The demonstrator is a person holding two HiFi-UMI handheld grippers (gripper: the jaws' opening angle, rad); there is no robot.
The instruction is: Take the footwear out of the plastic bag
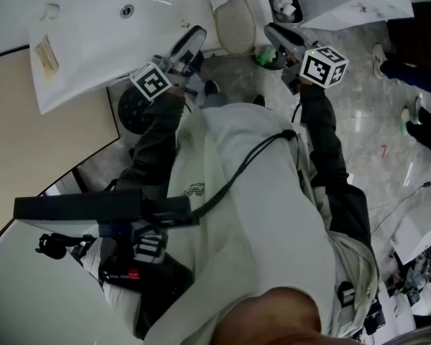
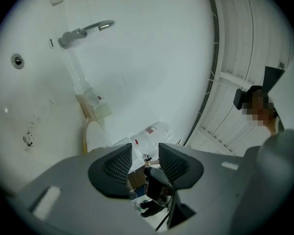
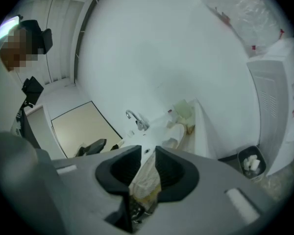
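Slipper lies at the table's far right edge. Left gripper is spread and empty. Right gripper is spread, something crinkled showing between. Best pinch only the bag, then pull gently.

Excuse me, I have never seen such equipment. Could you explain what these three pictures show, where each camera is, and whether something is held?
A person holds two hand tools, each ending in a claw. The head view looks down from the person's head. The other two pictures come from cameras riding on the left claw and the right claw. On the white sink counter lies a pale slipper; a waste bin stands on the floor nearby. Both claws stand slightly apart and seem to hold nothing.
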